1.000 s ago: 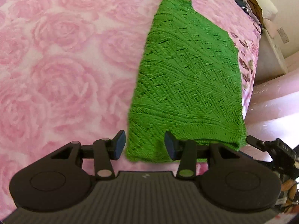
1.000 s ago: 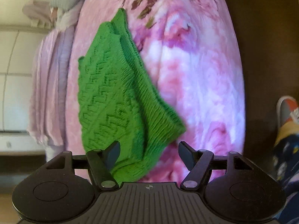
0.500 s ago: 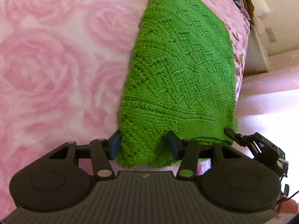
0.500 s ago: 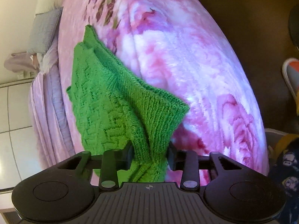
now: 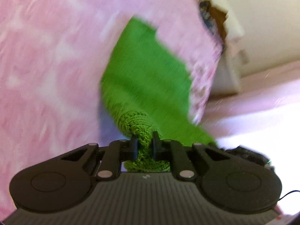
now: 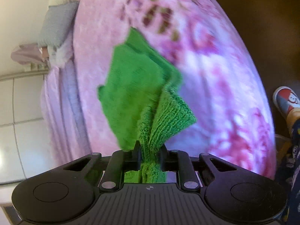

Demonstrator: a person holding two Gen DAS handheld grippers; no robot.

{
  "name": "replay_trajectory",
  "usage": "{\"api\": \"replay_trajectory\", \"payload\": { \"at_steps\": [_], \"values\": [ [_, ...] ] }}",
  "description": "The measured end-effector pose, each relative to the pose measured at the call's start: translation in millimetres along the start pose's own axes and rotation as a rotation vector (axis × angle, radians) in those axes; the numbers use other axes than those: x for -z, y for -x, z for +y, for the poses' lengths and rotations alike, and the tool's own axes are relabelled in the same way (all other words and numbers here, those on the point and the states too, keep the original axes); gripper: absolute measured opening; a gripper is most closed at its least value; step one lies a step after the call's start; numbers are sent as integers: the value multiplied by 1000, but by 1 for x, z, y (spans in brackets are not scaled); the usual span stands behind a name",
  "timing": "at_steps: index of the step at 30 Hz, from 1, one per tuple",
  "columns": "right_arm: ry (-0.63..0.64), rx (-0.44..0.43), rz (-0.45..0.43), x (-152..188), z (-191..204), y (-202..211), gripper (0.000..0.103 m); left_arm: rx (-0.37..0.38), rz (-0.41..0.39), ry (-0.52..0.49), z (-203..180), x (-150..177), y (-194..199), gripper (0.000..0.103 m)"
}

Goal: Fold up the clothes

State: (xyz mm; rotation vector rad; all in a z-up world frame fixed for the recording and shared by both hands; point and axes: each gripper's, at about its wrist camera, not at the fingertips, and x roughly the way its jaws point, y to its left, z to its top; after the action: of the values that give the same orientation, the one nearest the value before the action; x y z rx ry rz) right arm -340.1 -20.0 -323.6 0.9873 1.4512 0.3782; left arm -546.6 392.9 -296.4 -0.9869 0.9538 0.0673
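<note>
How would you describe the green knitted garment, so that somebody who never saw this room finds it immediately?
Look at the bed with the pink rose-patterned blanket. On it lies the bright green knitted garment, folded, its near edge bunched between the closing fingers of the left gripper and the right gripper. It is the only green thing there; the grey pillow and everything else nearby are pale or pink.
</note>
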Motion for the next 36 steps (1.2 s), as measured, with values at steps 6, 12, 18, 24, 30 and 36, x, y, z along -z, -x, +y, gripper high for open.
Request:
{"api": "replay_trajectory", "payload": {
  "at_steps": [6,12,18,24,30,36],
  "values": [
    [-1,-16,-53,-61,70,-34,14,43,-75,-1,-19,-104,-40,11],
    [-16,84,-104,-128,90,-119,25,-67,6,104,4,-191,-135,14],
    [264,48,-147,-145,104,-102,55,23,-31,142,27,-188,-122,22],
    [779,134,-87,-128,122,-114,57,-7,-193,16,13,-199,-77,43],
    [964,185,-85,-122,116,-127,57,-211,-93,-426,-14,-187,-97,44],
    [968,86,-37,-139,112,-154,57,-151,-57,-616,-22,-185,-148,51]
  ]
}}
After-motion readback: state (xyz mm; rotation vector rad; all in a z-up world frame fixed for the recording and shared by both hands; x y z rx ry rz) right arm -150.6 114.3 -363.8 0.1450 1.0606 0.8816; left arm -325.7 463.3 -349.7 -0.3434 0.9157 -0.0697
